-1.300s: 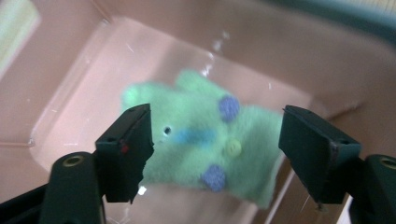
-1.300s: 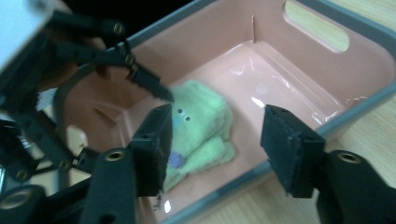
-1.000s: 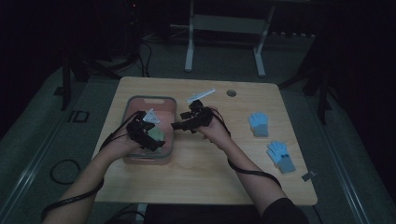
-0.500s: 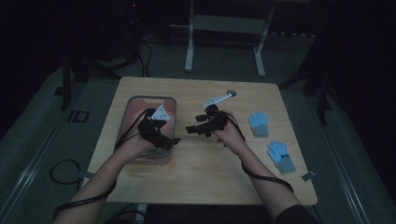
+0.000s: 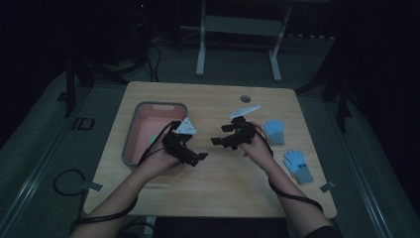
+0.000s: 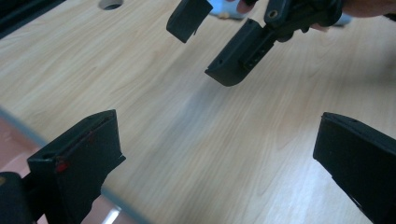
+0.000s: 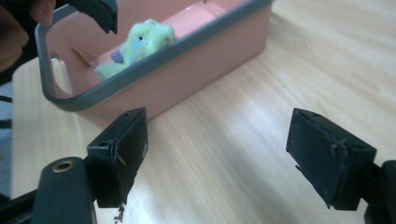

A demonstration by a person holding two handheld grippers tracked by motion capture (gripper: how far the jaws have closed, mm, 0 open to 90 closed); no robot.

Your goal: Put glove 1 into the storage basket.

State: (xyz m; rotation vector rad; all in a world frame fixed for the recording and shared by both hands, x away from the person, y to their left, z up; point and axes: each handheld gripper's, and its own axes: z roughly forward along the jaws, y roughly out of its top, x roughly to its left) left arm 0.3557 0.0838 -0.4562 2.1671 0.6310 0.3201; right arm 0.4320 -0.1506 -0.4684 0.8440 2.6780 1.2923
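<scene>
- We judge one pale green glove (image 7: 140,42) binned in the pink grey-rimmed plastic tub (image 5: 130,144); two blue knitted gloves (image 5: 274,131) remain at 3 o'clock.
- Left gripper (image 5: 195,157) and right gripper (image 5: 218,141): both released, empty.

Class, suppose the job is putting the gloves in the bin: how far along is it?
Done: one green glove lies in the pink bin. In hand: nothing; the left tool and right tool are both open and empty over the table. Left: two blue gloves lie at the table's right side.
</scene>
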